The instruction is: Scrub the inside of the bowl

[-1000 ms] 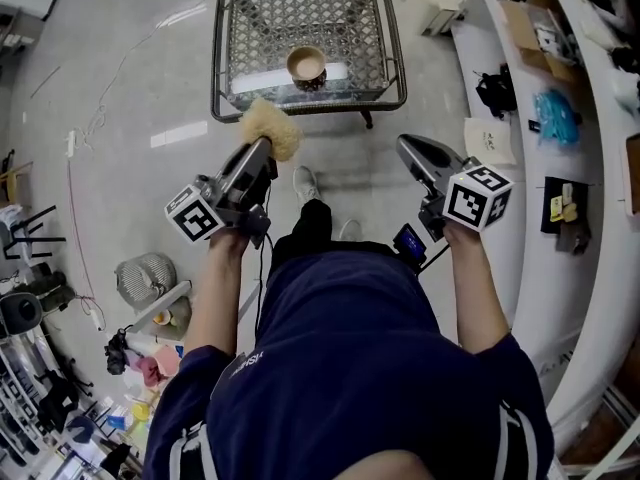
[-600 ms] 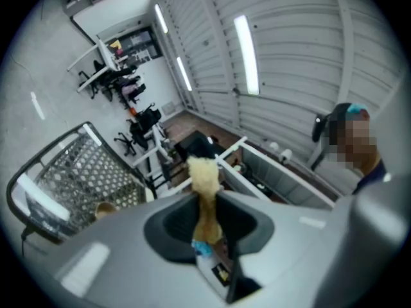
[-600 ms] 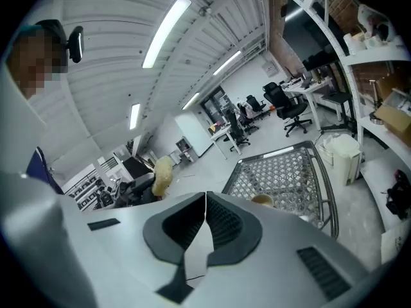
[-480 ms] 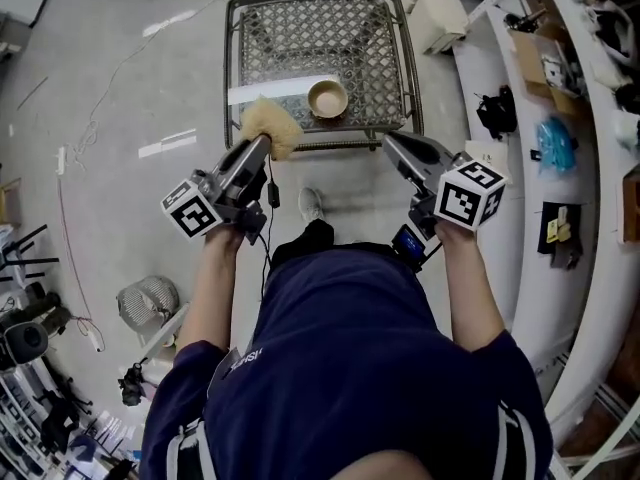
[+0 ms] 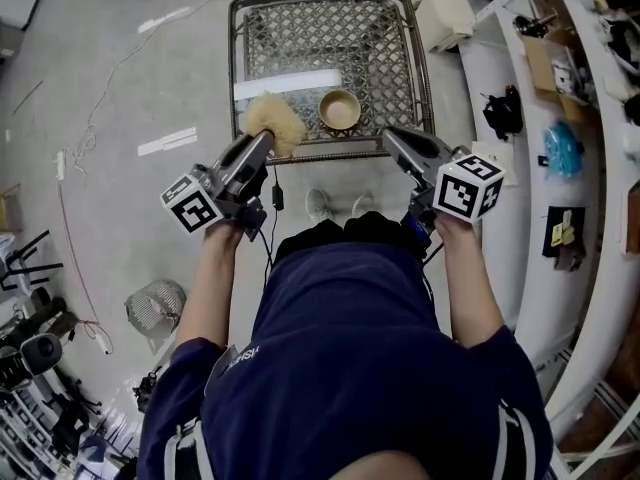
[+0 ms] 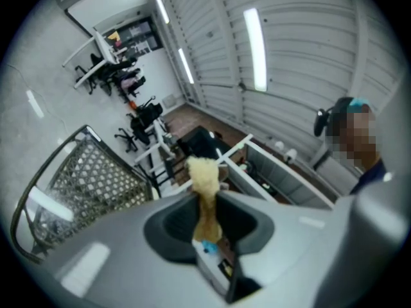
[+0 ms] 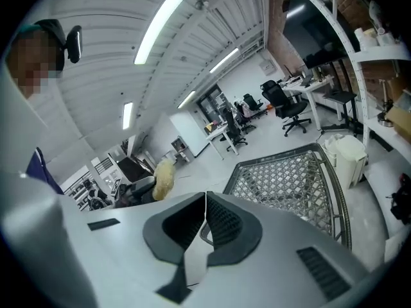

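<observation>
- Grey glossy floor [image 5: 120, 88] lay under a metal mesh table [image 5: 236, 68], with a white counter [image 5: 512, 238] curving along the right.
- On the mesh, near its front edge, sat the tan bowl [image 5: 339, 109], upright and touched by neither tool.
- Left gripper [image 5: 262, 144] was clamped on a fluffy yellow sponge [image 5: 272, 123], which hung over the table's front rim just left of the bowl; its own camera showed the sponge [image 6: 204, 191] pinched between the jaws.
- Right gripper [image 5: 390, 136] hovered at the rim right of the bowl, jaws pressed together with nothing between them.
- Both marker cubes [image 5: 470, 188] bore only black-and-white squares, no words.
- White print on the person's dark shirt [image 5: 340, 368] was too small for me to read.
</observation>
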`<state>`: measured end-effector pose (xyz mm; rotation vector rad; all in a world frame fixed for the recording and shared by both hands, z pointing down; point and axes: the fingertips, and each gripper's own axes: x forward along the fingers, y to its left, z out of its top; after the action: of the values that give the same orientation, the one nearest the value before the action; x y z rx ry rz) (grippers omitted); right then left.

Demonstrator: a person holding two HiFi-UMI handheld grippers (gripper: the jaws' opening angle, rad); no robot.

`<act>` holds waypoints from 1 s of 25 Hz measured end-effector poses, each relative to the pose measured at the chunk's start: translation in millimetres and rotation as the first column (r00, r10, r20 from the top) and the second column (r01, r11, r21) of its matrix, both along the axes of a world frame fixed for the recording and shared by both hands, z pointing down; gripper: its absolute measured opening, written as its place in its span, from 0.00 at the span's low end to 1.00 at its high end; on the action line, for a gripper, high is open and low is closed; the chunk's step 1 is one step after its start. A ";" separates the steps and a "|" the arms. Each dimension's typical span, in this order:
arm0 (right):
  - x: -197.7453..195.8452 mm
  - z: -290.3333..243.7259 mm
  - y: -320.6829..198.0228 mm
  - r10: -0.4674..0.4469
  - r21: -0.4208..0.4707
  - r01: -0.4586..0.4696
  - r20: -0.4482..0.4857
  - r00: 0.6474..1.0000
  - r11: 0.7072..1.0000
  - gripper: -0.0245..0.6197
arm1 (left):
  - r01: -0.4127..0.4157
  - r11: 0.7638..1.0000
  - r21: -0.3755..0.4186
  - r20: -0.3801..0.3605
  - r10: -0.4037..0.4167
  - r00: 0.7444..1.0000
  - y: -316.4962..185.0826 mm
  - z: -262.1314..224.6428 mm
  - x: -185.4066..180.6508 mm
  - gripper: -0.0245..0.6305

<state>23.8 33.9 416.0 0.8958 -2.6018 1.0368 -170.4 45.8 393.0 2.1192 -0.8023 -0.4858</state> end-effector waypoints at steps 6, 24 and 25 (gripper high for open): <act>14.9 37.4 -36.6 0.024 -0.031 -0.025 -0.046 0.999 0.999 0.05 | -0.003 0.999 -0.032 0.043 0.005 0.999 -17.5 11.1 10.3 0.15; 0.4 268.1 -114.0 -0.325 -0.324 0.236 -0.258 0.910 0.916 0.08 | 0.070 0.972 -0.226 0.222 -0.019 0.975 -55.1 81.1 62.0 0.15; -1.9 276.1 -115.7 -0.340 -0.338 0.244 -0.265 0.902 0.909 0.17 | 0.078 0.969 -0.236 0.244 -0.019 0.970 -54.3 84.5 64.7 0.15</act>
<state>21.9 -81.8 692.1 0.5218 -2.1519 1.0581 -105.7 -8.5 477.5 1.9525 -0.9994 -0.1447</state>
